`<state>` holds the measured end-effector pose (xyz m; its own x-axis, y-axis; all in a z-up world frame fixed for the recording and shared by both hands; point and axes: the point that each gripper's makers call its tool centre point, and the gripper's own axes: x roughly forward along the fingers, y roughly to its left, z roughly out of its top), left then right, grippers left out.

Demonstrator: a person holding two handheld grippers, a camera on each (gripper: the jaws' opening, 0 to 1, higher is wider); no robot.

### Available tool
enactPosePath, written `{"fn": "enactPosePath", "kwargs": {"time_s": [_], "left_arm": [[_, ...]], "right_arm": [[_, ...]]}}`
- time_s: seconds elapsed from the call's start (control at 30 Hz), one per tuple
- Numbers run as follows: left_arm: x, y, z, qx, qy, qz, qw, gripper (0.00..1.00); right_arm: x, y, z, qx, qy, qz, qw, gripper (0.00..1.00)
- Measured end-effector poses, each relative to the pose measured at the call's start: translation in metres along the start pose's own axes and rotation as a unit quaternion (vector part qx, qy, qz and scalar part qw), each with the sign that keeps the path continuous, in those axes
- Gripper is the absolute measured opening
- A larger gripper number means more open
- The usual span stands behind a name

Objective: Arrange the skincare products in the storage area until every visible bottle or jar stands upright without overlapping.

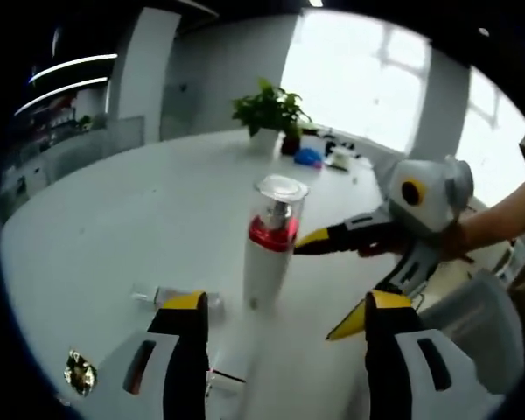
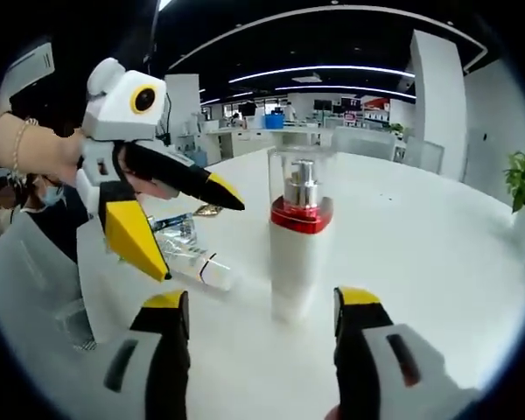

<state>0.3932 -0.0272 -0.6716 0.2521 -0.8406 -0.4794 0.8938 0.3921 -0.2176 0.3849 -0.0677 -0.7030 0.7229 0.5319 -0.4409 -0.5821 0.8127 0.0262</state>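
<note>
A tall white bottle (image 1: 269, 254) with a red collar and a clear cap stands upright on the white table (image 1: 140, 219). It rises just ahead of my left gripper (image 1: 289, 302), whose yellow-tipped jaws are open and apart from it. My right gripper (image 1: 325, 287) comes in from the right, open, its upper fingertip (image 1: 311, 242) close to the bottle's red collar. In the right gripper view the same bottle (image 2: 297, 254) stands ahead of my open right gripper (image 2: 262, 302). My left gripper (image 2: 188, 232) hangs open to the bottle's left. A small clear bottle (image 1: 171, 296) lies flat.
A white tube (image 2: 201, 265) with a dark band lies beside other small items. A gold-topped jar (image 1: 79, 372) sits near my left jaw. A translucent bin (image 1: 481, 337) stands at the right. A potted plant (image 1: 271, 109) and a blue object (image 1: 308, 157) are at the far edge.
</note>
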Motion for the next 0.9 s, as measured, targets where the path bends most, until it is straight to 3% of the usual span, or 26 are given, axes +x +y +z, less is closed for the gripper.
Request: {"fn": "enactPosePath", "kwargs": {"time_s": [0.5, 0.9], "left_arm": [[-0.049, -0.011, -0.026, -0.044, -0.014, 0.048, 0.9978, 0.84], [-0.095, -0.023, -0.051, -0.065, -0.017, 0.090, 0.9936, 0.91]], "right_arm": [[-0.033, 0.027, 0.009, 0.031, -0.029, 0.000, 0.9991, 0.76], [-0.058, 0.032, 0.003, 0.068, -0.040, -0.021, 0.9967, 0.78]]}}
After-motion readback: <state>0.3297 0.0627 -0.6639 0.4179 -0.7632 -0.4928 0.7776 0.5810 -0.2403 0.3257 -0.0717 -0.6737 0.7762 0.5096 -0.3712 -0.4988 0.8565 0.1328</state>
